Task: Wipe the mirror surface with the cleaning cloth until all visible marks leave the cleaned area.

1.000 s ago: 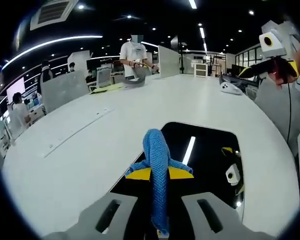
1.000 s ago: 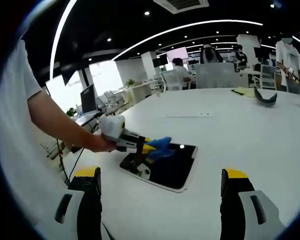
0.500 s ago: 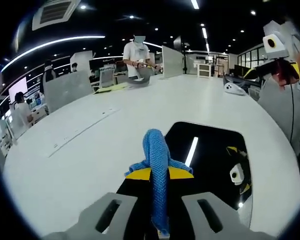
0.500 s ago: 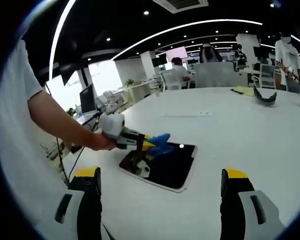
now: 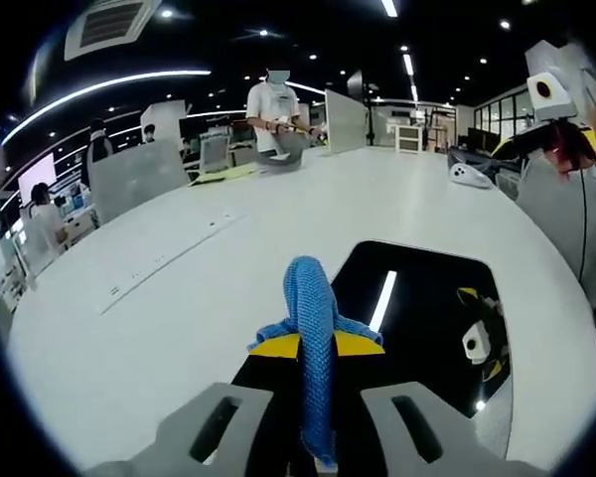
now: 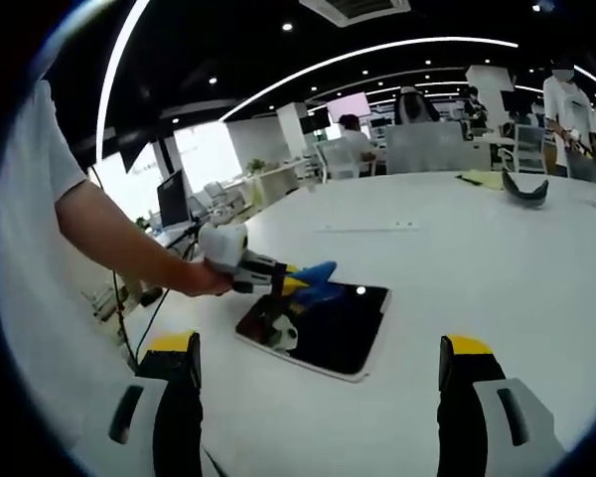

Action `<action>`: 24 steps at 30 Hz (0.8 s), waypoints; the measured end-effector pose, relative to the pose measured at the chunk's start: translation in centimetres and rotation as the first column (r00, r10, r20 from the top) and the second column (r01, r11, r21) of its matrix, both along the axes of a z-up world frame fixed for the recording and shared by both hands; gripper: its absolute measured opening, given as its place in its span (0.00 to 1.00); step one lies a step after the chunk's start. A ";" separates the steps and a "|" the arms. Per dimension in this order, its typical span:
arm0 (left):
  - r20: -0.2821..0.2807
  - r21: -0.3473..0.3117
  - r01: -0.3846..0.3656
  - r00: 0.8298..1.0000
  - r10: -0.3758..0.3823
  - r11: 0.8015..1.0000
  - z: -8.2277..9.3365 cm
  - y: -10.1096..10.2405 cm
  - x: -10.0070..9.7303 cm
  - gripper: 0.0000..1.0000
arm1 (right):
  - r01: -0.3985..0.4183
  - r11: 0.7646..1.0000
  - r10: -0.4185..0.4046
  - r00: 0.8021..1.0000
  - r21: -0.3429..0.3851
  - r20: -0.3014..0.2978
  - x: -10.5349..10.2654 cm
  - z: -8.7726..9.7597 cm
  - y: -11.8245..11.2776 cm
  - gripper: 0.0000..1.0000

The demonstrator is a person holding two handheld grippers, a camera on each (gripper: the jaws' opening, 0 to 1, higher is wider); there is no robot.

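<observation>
In the left gripper view the left gripper (image 5: 316, 393) has its jaws drawn together on the blue cleaning cloth (image 5: 312, 328), which runs up between them and bunches in a hump over the yellow jaw tips. The cloth's lower end is lost between the grey jaw bodies at 6 o'clock. Ahead of the jaws, from 12 toward 2 o'clock, lies the mirror (image 5: 427, 308), a dark rounded slab flat on the white table (image 5: 179, 298); its near edge is hidden under the jaws and cloth, and whether the cloth touches the glass cannot be told here. The glass reflects a ceiling light strip and the gripper itself. The right gripper (image 5: 561, 134) hangs at 2 o'clock, well apart from the mirror.

In the right gripper view the right gripper (image 6: 318, 383) has its jaws spread wide with nothing between them. At 11 o'clock from them a hand (image 6: 194, 281) holds the left gripper, its cloth over the mirror's left part. Any marks on the glass are too small to make out. A person (image 5: 275, 117) stands at the table's far end.
</observation>
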State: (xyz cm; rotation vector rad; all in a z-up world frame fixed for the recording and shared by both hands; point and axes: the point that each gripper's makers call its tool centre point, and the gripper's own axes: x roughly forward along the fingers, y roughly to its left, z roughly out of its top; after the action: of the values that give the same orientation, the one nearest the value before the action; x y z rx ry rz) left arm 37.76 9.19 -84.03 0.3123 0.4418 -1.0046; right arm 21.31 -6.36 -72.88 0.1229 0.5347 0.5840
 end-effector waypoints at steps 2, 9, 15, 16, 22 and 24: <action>0.002 0.006 0.003 1.000 -0.003 1.000 -0.1 0.1 0.1 0.08 | -0.003 1.000 0.003 1.000 -0.001 -0.002 0.0 -0.1 0.1 1.00; -0.003 0.008 0.005 1.000 -0.005 1.000 0.0 0.3 0.7 0.08 | -0.010 1.000 0.010 1.000 -0.003 -0.008 0.2 -0.2 0.5 1.00; -0.008 0.014 -0.011 1.000 0.011 1.000 -0.1 0.7 1.4 0.10 | -0.015 1.000 0.015 1.000 -0.003 -0.021 0.2 -0.5 0.7 1.00; -0.032 -0.001 -0.038 0.999 0.038 0.999 -0.2 0.9 1.7 0.11 | -0.016 1.000 0.015 1.000 -0.005 -0.023 0.2 -0.5 0.7 1.00; -0.021 0.014 -0.065 0.998 0.065 0.998 -0.1 0.8 1.6 0.09 | -0.011 1.000 0.011 0.999 -0.009 -0.030 0.1 -0.7 0.5 1.00; -0.006 0.025 -0.055 0.998 0.056 0.998 -0.1 0.7 1.5 0.09 | -0.011 1.000 0.010 0.999 -0.009 -0.030 0.1 -0.8 0.6 1.00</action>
State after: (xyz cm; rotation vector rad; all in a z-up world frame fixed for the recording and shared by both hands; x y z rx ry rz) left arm 39.25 9.89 -84.10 0.3175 0.4666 -0.9467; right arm 21.36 -5.79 -73.65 0.1201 0.5676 0.5905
